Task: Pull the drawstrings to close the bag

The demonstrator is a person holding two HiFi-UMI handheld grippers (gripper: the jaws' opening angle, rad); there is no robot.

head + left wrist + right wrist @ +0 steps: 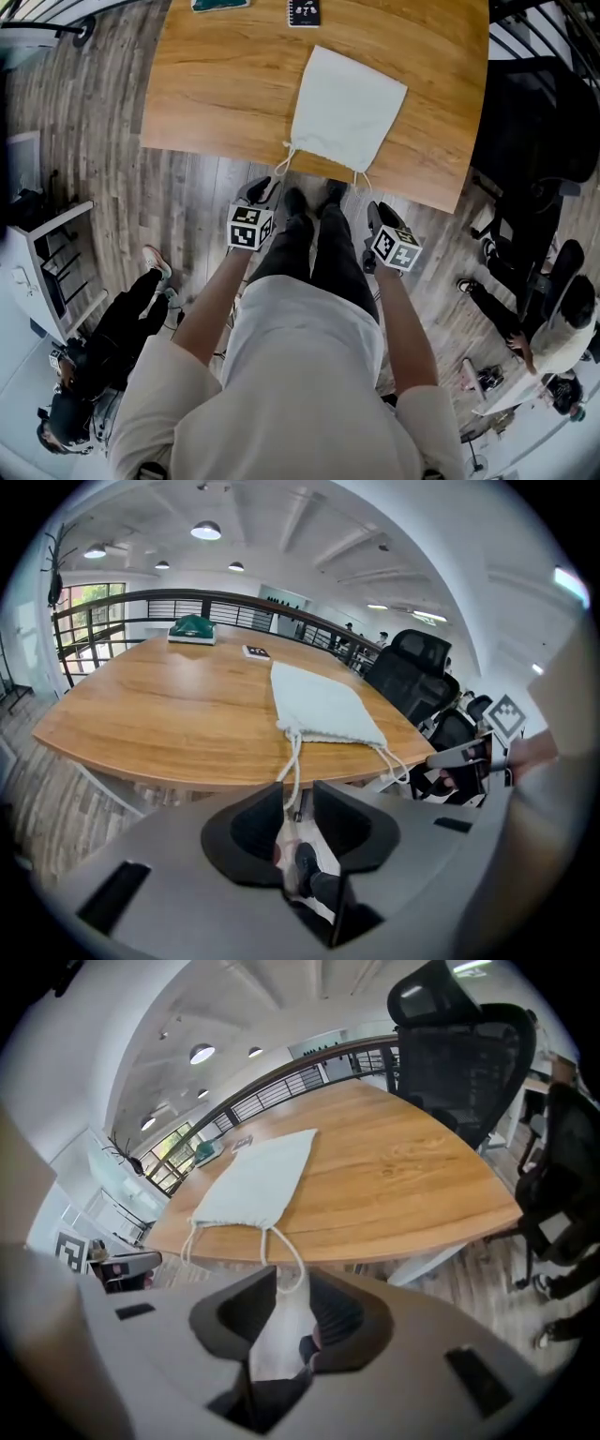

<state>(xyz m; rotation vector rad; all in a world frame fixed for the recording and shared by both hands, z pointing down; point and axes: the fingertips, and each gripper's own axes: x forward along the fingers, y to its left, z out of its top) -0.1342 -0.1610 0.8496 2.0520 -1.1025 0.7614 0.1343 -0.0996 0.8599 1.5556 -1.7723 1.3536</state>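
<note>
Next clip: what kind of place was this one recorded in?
Most likely an open-plan office, perhaps on an upper level: a large wooden table, a black office chair beside it, a metal railing behind the table, and round ceiling lights.

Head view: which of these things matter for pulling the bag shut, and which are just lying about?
For the job:
- white drawstring bag
- left drawstring and right drawstring
- left gripper and right gripper, both open, holding nothing

Lying about:
- green object at the far edge of the table
- small black flat item
- black office chair
</note>
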